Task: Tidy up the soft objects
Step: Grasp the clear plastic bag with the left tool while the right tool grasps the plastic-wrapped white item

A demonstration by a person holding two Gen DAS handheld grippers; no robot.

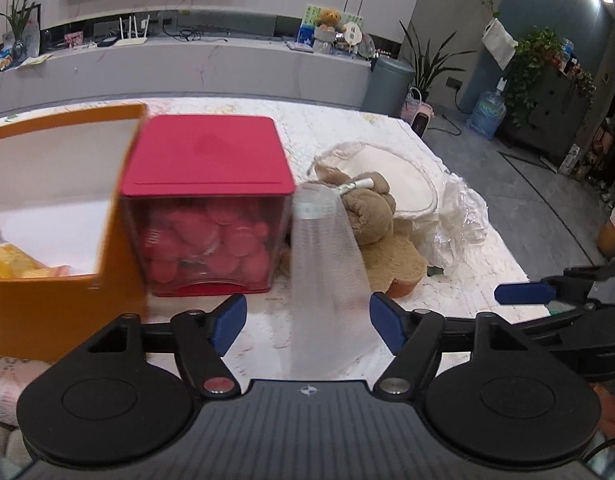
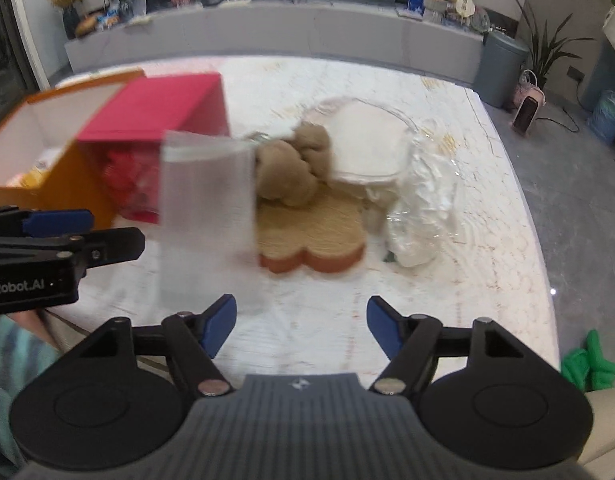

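Both claws (image 1: 305,320) (image 2: 301,322) released over worktop (image 2: 467,240), reaching toward plush (image 2: 295,168); next calls for closing on it.

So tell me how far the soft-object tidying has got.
Done: something yellow already lies in the orange box.

In hand: nothing. The left gripper and right gripper are both open and empty; a blurred translucent bag shows ahead of them, touched by neither.

Left: the brown plush, the toast-shaped cushion and the crumpled plastic lie on the table.
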